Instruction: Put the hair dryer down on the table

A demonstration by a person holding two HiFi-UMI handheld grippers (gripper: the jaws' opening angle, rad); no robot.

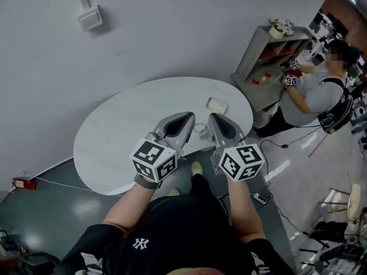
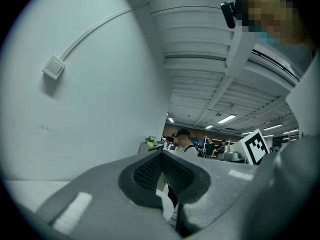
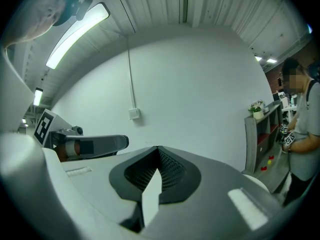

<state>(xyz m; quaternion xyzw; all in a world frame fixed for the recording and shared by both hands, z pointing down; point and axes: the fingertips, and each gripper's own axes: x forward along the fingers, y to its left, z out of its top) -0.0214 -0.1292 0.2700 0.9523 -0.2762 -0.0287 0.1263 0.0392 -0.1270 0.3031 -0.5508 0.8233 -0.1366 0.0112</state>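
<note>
I see no hair dryer in any view. Both grippers are held side by side over the near edge of the round white table [image 1: 114, 148]. My left gripper [image 1: 182, 120] and my right gripper [image 1: 217, 122] point away from me and tilt upward. Their jaws meet at the tips with nothing between them. The left gripper view looks past its shut jaws [image 2: 162, 156] at the wall and ceiling. In the right gripper view, the shut jaws [image 3: 158, 152] fill the foreground. A small white box [image 1: 217, 105] lies on the table's far right. A thin pale loop [image 1: 200, 130] lies between the grippers.
A grey shelf unit [image 1: 269, 53] stands at the back right, with another person [image 1: 318, 93] working at it. Cables and a power strip [image 1: 261, 197] lie on the floor to the right. A wall box [image 1: 90, 18] hangs on the wall behind the table.
</note>
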